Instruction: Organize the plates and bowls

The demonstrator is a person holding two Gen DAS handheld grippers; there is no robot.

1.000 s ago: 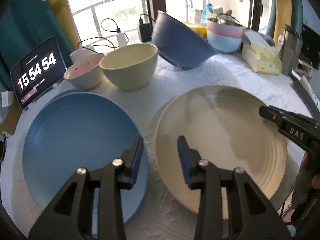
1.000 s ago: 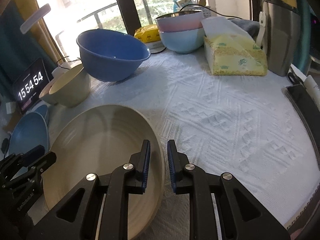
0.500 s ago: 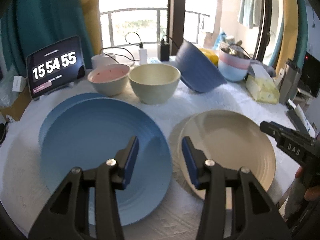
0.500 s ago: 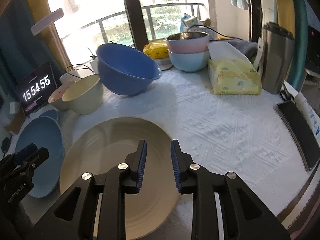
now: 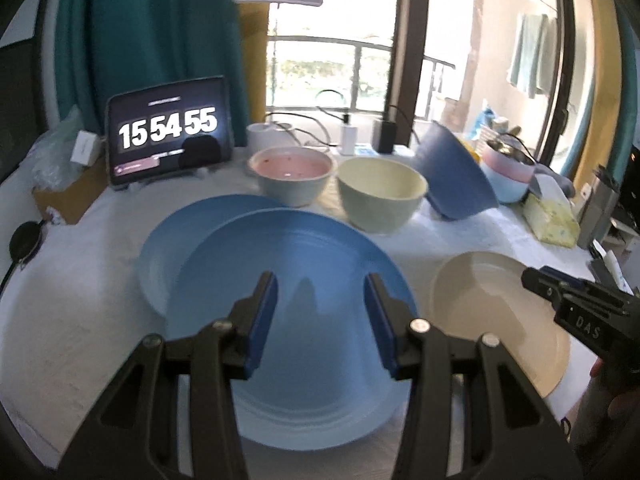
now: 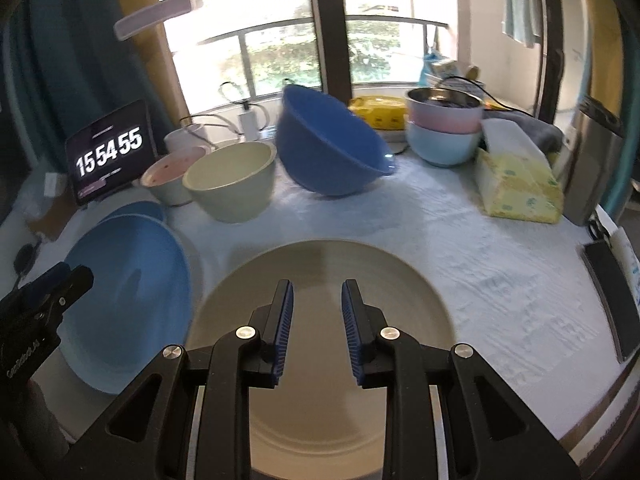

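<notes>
- The left tool hangs over the big blue plate. Its jaws have just been opening, and they hold nothing.
- The right tool hangs over the cream plate. Its jaws have just been opening too, with nothing between them.
- The big blue plate sits near the front edge of the desk, on the left side. It lies partly on top of a second blue plate.
- The cream plate sits near the front edge too, just to the right of the blue ones.
- Behind the plates stand a pink bowl and a cream bowl, side by side.
- A dark blue bowl is tilted, next to the cream bowl.
- By the back right corner, a pink bowl is stacked in a light blue bowl.
- A clock screen stands at the back left.
</notes>
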